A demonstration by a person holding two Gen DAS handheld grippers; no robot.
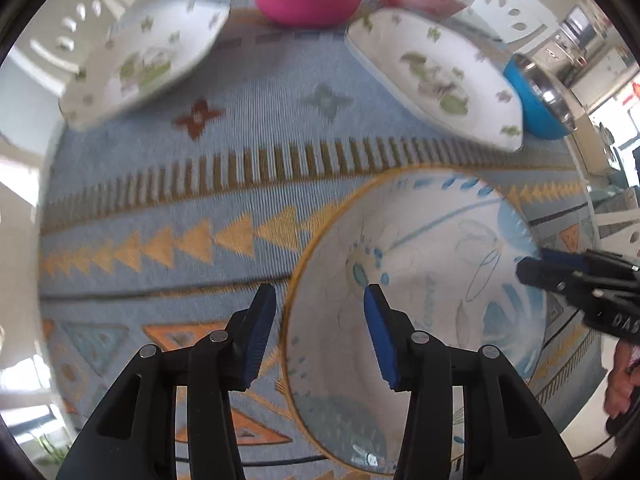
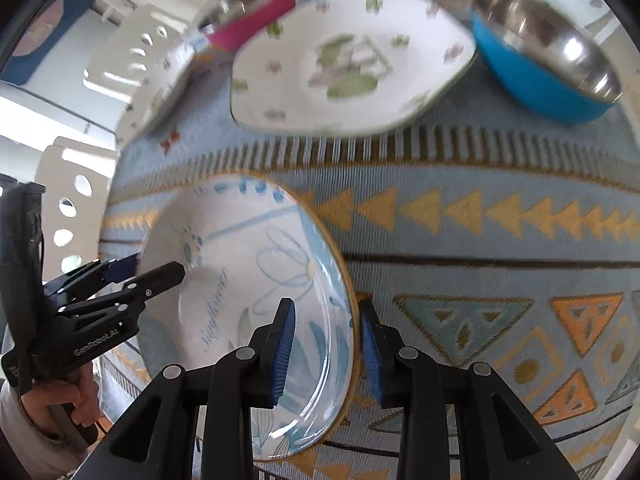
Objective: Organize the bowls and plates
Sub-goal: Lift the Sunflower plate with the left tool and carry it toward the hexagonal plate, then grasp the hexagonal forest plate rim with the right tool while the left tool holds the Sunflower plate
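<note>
Evidently both grippers straddle the round white blue-flowered gold-rimmed plate [image 2: 256, 280] for a shared lift.
Left gripper [image 1: 320, 296] and right gripper [image 2: 326, 312] each gape open across opposite rims, nothing clamped yet.

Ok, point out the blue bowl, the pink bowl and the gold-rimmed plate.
blue bowl [image 2: 532, 92]: right wrist view, on its blue outer wall.
pink bowl [image 1: 308, 6]: left wrist view, on its pink outer wall.
gold-rimmed plate [image 1: 424, 248]: left wrist view, on its painted centre.

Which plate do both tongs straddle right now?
The round gold-rimmed plate with blue flowers; right tongs and left tongs straddle opposite rims. Both green-patterned plates sit farther back, untouched.
</note>
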